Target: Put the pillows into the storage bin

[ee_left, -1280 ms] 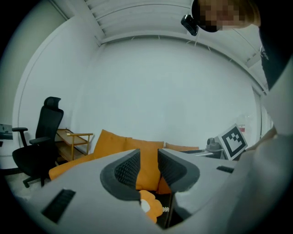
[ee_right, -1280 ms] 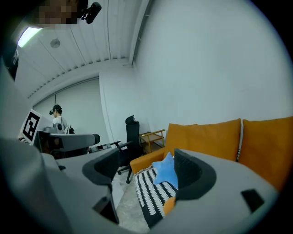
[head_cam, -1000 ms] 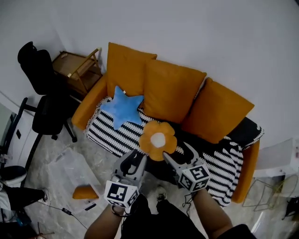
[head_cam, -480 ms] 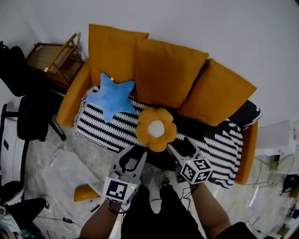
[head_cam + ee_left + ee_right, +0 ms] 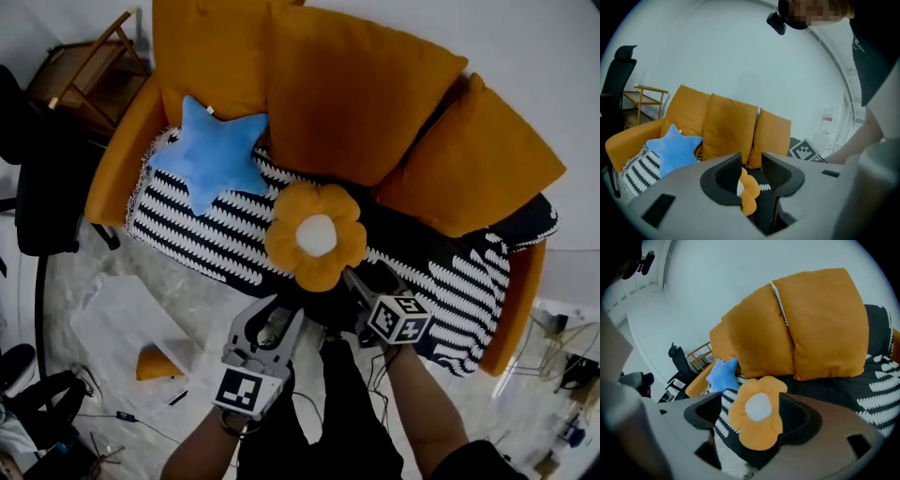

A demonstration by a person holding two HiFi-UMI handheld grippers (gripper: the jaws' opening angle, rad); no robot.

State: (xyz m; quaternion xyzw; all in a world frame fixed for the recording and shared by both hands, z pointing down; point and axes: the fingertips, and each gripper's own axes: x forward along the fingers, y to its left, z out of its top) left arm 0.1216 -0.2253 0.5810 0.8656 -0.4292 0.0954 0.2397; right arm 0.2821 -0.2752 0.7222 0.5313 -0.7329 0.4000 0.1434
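Sighting flower pillow (image 5: 757, 416) between wide, unclamped jaws of right gripper (image 5: 750, 406); left gripper (image 5: 750, 159) part-open, empty. Only head view shows orange wedge (image 5: 155, 361).

We hold both grippers out ahead of us, forearms side by side. Our left gripper (image 5: 274, 323) sits nearer to us, pointing slightly downward, its jaws apart. Our right gripper (image 5: 370, 279) reaches farther, tipped more steeply down, its jaws spread wide.

Home living room. You face: orange sofa (image 5: 117, 178), three back cushions (image 5: 356, 94), striped throw (image 5: 178, 234), star pillow (image 5: 208, 155); black office chair (image 5: 47, 187) and wooden rack (image 5: 89, 66) beside it; pale stone floor (image 5: 202, 305).
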